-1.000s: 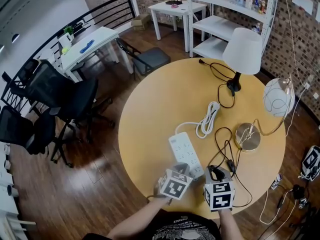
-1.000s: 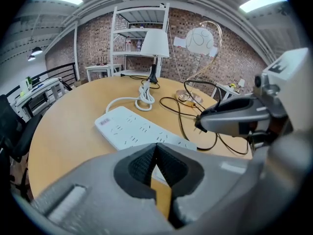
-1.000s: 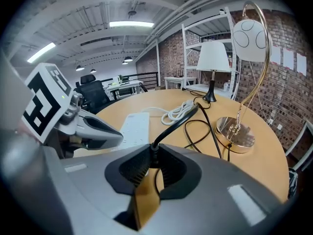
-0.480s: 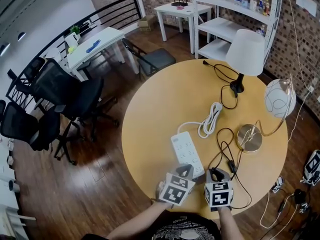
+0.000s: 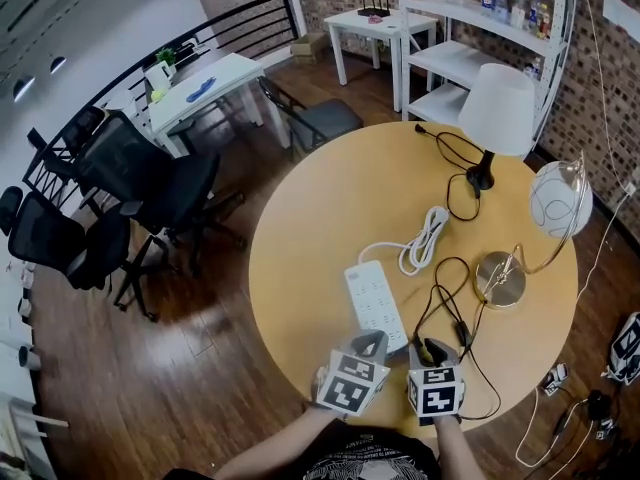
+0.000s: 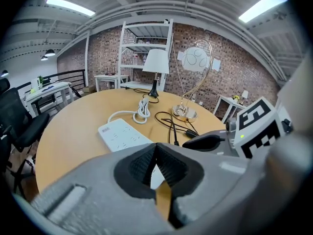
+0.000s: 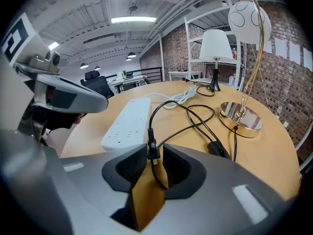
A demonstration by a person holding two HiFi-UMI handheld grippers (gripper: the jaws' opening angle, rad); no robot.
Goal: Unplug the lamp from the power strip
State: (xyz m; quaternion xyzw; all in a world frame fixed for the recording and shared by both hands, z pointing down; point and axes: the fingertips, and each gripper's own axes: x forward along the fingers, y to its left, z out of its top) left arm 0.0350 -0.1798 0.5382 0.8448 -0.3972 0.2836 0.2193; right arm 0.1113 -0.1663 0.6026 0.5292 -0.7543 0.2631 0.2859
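Observation:
The white power strip lies on the round wooden table, with nothing plugged into it that I can see. In the right gripper view a black plug hangs free between the jaws of my right gripper, prongs bare. Those jaws are opening and the pads stand off the plug. Its black cord loops back to the gold lamp's base. My left gripper is shut, its tips at the strip's near end.
A white-shade lamp stands at the table's far side, its own black cord lying loose. The strip's white cable is coiled mid-table. Black office chairs stand to the left, white shelves behind.
Both grippers stay at the table's near edge by the strip's end. The head view has shifted a little.

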